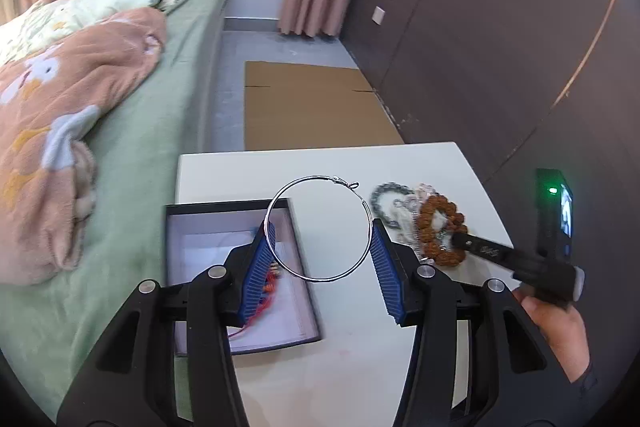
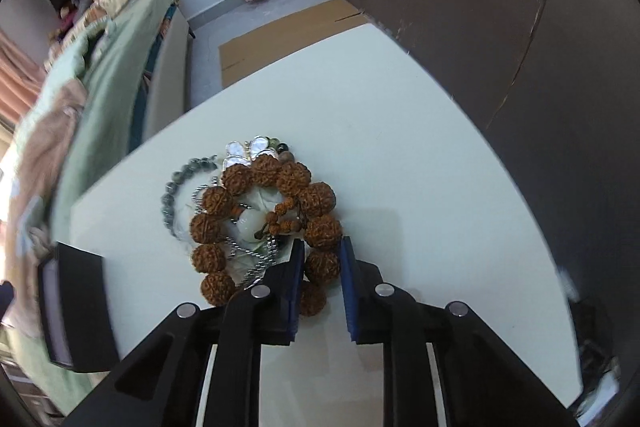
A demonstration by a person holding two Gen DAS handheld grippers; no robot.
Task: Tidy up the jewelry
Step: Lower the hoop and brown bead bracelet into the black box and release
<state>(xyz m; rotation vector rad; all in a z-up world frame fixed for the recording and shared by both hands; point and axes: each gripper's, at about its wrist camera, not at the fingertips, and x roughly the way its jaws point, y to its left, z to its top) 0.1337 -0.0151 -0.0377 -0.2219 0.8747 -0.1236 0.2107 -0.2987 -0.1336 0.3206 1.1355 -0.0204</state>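
Two claws were at work over a white bench (image 1: 344,347). The left claw (image 1: 320,239) held a big silver hoop (image 1: 276,199) between its blue pads. The pads pressed on the hoop's two sides, so the claw was clenched on it. The hoop was lifted up in the air, above the right edge of a black box (image 1: 228,207) and the bare bench next to it. The box sat on the left part of the bench, near the bed (image 1: 152,163). Its lid was off, and it was white inside with some red and orange threads (image 1: 266,291) lying in it.

To the right of the box lay a small pile of jewelry. On top was a bracelet of big brown bumpy beads (image 2: 316,199). A round white stone (image 2: 248,227) sat in the middle of it. A string of small grey-green beads (image 2: 170,199) and some shiny shell-like pieces (image 2: 252,147) lay under and just beside it.

The right claw (image 2: 320,247) pointed down at this pile. Its pads stood on both sides of one brown bead at the near side of the bracelet. I could not tell if they were pressing on it. A hand (image 1: 560,323) held this claw from the right.

A flat piece of cardboard (image 1: 312,107) lay on the floor past the bench
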